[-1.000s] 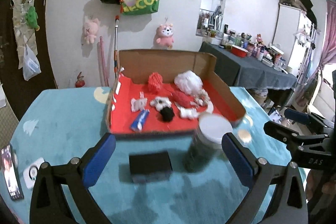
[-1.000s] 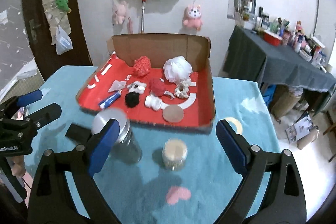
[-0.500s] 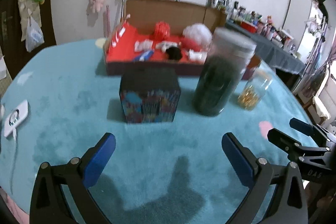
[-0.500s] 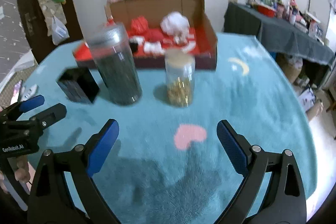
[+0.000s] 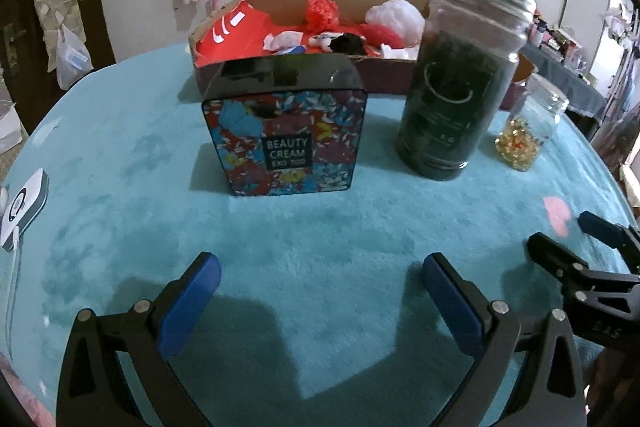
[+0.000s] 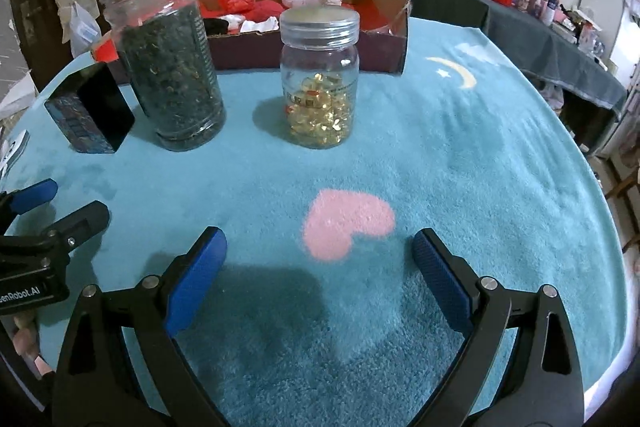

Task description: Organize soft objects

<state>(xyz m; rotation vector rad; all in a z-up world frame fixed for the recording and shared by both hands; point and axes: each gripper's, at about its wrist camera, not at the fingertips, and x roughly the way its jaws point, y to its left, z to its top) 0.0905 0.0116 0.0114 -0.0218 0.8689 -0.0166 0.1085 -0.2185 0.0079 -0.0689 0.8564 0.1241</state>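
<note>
Both claws are hovering low over the teal table (image 6: 480, 155), near its front edge. The left claw (image 5: 320, 301) is standing wide open and holding nothing; the right claw (image 6: 320, 273) is likewise wide open and empty.

The soft items (image 5: 352, 27) are lying loose in the red-lined box (image 5: 384, 83) at the far side, behind 3 hard things: a tin (image 5: 286, 131), a tall jar (image 6: 168, 59) and a short jar (image 6: 320, 75).

This layout would fit either sorting yet to come or sorting finished, so no specific move is being advised. Any reach toward the box should be passing over or between the jars, which are standing upright and look easy to tip.
</note>
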